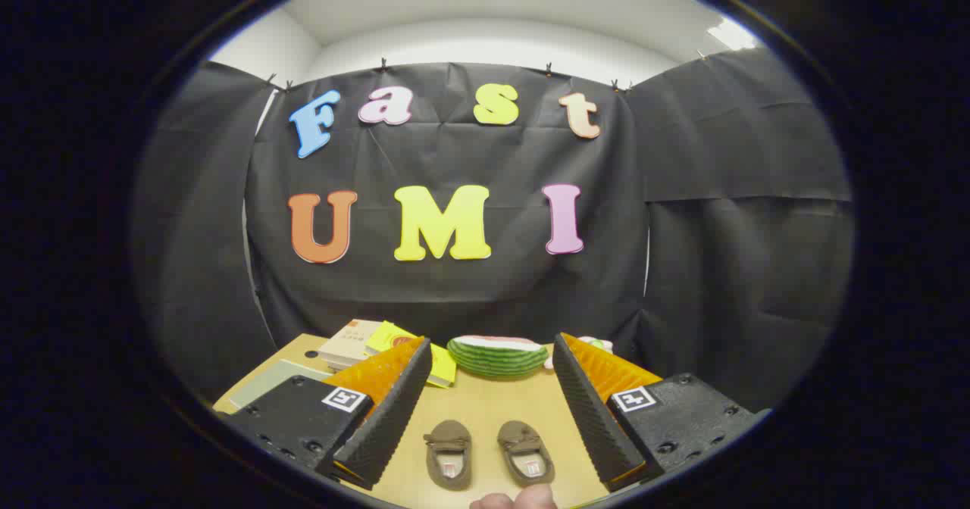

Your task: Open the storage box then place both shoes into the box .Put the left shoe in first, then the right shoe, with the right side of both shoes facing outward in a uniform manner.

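The gripper [485, 407] holds its ridged black fingers [386, 410] wide apart above a light wooden table [485, 403], gripping nothing. Between them lie two small brown suede-like moccasin shoes [489, 454], side by side, toes pointing away. They look light, soft and squashable; the firmer heel rim probably offers the surest hold. Beyond sits a striped green watermelon-slice toy [496, 356].

Watermelon slice [496, 356] on table [485, 407], books [356, 342] stacked beside it.
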A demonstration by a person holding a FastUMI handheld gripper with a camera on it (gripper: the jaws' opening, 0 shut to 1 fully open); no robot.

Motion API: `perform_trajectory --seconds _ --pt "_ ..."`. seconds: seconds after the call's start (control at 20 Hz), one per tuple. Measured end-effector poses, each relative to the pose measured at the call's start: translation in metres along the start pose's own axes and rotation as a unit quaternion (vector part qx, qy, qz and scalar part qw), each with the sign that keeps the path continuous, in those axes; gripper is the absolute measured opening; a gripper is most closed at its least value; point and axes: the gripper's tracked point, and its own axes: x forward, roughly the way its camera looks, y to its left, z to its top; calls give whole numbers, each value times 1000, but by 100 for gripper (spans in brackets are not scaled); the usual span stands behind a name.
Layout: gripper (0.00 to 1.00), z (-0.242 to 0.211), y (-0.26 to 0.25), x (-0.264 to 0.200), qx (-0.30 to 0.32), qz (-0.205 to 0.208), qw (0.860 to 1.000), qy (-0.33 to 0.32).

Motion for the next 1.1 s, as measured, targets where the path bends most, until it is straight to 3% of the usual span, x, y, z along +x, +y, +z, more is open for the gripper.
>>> perform_trajectory --seconds 1.1 --pt "100 0 19 15 10 46 999 22"
